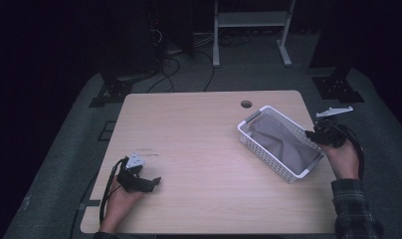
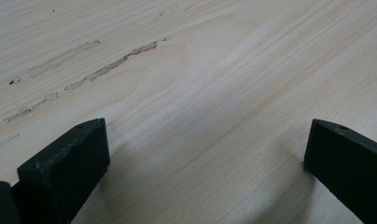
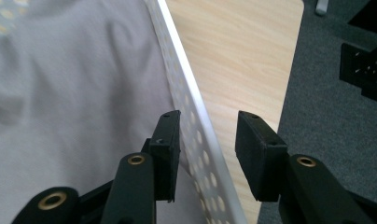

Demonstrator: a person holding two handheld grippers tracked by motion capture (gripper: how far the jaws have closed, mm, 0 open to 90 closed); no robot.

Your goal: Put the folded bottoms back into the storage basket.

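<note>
On the pale wood worktop [image 1: 199,144], a white perforated basket [image 1: 268,152] holding a grey cloth [image 1: 283,139] sits toward the right side, near the edge. The right tongs [image 3: 207,140] stand partly open astride the basket's side wall, one jaw inside beside the cloth and one outside, not yet closed on it. The left tongs [image 2: 205,149] rest wide apart and empty, low over bare wood near the front left corner.
</note>
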